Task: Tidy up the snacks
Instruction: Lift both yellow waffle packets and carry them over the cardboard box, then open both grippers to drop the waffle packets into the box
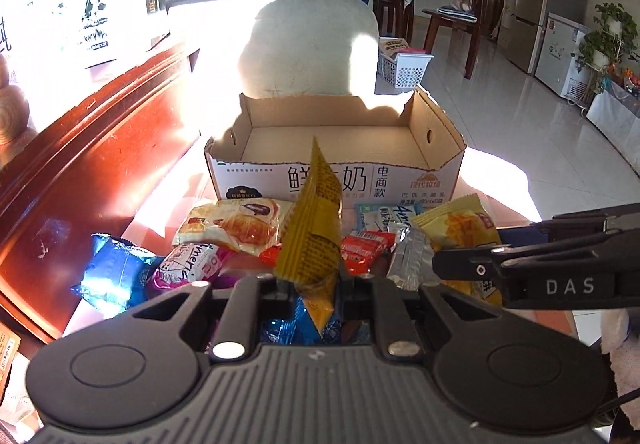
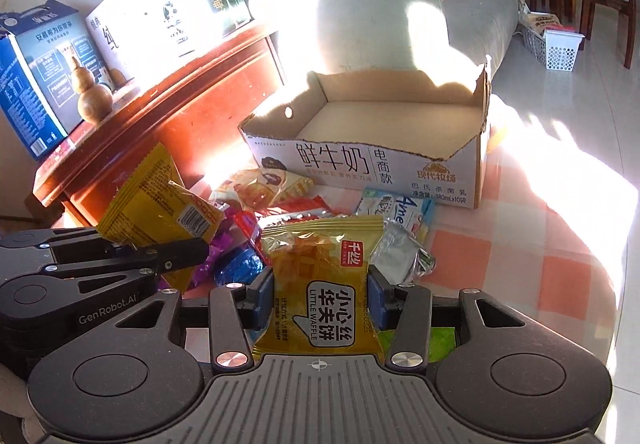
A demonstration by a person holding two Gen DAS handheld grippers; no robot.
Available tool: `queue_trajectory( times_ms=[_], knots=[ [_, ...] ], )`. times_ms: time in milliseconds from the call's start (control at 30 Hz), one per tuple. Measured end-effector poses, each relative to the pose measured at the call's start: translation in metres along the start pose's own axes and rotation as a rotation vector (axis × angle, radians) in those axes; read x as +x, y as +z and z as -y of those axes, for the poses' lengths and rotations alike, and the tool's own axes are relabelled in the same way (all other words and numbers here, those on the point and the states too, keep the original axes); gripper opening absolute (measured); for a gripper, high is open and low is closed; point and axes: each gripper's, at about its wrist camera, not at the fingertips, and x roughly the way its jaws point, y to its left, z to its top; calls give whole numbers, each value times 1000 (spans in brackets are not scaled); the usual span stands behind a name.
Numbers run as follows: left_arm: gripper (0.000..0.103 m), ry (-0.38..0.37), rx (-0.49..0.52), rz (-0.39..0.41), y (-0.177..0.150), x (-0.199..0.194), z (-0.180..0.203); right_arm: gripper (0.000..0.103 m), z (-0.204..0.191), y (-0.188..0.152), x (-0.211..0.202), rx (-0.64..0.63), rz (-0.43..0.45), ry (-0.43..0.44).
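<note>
My left gripper (image 1: 314, 284) is shut on a yellow snack packet (image 1: 314, 228), held edge-on and lifted above the pile; the same yellow packet (image 2: 152, 199) shows at the left of the right wrist view, in the left gripper (image 2: 196, 250). My right gripper (image 2: 320, 296) is shut on a yellow Little Waffle packet (image 2: 320, 284), its blue pads (image 2: 264, 290) pressing both sides. That waffle packet (image 1: 460, 228) and the right gripper (image 1: 440, 268) appear at the right in the left wrist view. An open cardboard milk box (image 1: 436, 179) (image 2: 440, 179) stands behind the pile, nothing visible inside.
Loose snacks lie on the checked cloth (image 2: 520, 264): a croissant pack (image 1: 228, 224), a blue bag (image 1: 108, 276), a pink pack (image 1: 188, 268), red bars (image 1: 364, 248), a silver pouch (image 2: 396, 256). A red wooden cabinet (image 2: 168, 115) with boxes stands left; a sofa (image 1: 312, 43) behind.
</note>
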Motion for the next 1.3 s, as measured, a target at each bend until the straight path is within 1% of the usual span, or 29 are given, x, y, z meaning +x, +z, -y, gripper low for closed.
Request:
queue_trajectory(
  times_ms=[133,300,400,700,767,900,1000,1100,1133,1167,1200,1233,1300],
  knots=[
    [15,6,3,23,21,11,-2,45,4,22,2,-28,54,-6],
    [15,0,-12,42,41,23,-5,45,10,41,9,-29,94,-18],
    [15,11,-13,54,56,36,-7,45,14,53,12,-12,119,-17],
    [15,6,-74,56,96,88,-20,45,28,89,29,20,189,-42],
    [15,7,-78,52,102,99,-20,45,30,96,35,21,196,-54],
    [15,-26,-87,53,112,120,-21,45,39,107,54,42,186,-81],
    [16,-31,-90,47,118,136,-19,46,46,112,65,61,187,-108],
    [17,-49,-94,50,121,149,-17,47,56,116,73,117,192,-125],
    [24,-52,-101,57,121,154,-16,47,59,116,75,138,192,-127],
    [34,-51,-101,56,121,157,-15,48,64,116,77,158,195,-137],
    [55,-47,-99,54,120,159,-15,51,66,116,78,169,191,-151],
    [70,-41,-98,60,118,158,-14,57,69,116,79,181,184,-167],
    [79,-35,-106,52,117,154,-15,74,76,115,76,216,186,-177]
  ],
)
